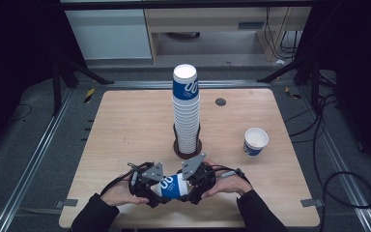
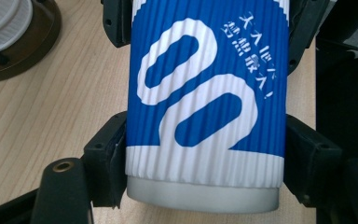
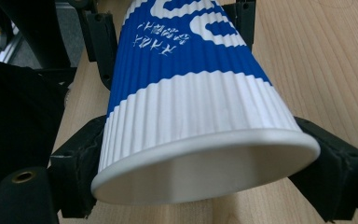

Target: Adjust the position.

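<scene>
A blue-and-white ribbed paper cup (image 1: pixel 172 186) is lying on its side, held just in front of the tall stack of matching paper cups (image 1: pixel 186 113) standing in a dark round holder (image 1: pixel 188 148) on the light wooden table (image 1: pixel 125 125). The left gripper (image 1: pixel 150 186) is clamping the cup's narrow bottom end between its jaws, while the right gripper (image 1: pixel 193 185) is gripping the wide rim end. A single upright blue-and-white paper cup (image 1: pixel 255 141) is sitting well apart to the right of the stack.
</scene>
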Demonstrator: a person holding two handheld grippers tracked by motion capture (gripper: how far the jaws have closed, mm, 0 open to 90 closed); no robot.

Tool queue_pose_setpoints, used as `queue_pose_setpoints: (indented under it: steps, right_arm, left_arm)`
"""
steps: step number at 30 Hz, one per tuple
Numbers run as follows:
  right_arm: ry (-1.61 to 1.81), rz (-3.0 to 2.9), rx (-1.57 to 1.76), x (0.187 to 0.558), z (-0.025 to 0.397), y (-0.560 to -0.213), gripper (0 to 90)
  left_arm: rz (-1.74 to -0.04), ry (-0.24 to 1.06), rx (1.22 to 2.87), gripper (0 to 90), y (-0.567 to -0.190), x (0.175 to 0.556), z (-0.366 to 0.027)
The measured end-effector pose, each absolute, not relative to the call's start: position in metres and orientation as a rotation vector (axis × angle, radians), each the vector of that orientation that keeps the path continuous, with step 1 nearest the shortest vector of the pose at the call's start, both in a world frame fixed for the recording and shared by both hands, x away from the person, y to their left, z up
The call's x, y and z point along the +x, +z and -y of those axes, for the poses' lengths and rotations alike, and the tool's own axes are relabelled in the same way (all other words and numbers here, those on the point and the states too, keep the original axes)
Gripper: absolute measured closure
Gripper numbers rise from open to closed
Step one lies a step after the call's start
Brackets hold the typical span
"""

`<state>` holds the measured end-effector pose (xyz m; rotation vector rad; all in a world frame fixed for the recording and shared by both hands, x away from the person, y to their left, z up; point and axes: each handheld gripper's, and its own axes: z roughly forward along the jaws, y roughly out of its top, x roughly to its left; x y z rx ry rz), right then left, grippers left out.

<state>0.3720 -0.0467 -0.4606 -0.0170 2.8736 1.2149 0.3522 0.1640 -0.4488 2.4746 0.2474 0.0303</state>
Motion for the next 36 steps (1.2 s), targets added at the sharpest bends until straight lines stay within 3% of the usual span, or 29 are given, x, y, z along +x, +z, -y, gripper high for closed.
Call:
queue_pose_setpoints:
  steps: [6,21,36]
  right_arm:
    - [1.282,-2.857,0.032,0.373,0.051,-0.456,8.4]
    - [1.604,-2.654,0.235,0.386,0.08,-0.429,6.6]
    - [1.755,-2.687,0.191,0.382,0.071,-0.433,10.0]
  left_arm:
    - [-0.264,0.052,2.438,27.0,-0.446,0.355,-0.171]
    - [-0.347,0.044,2.132,27.0,-0.43,0.363,-0.2]
    - [-0.266,0.003,2.127,27.0,-0.432,0.355,-0.186]
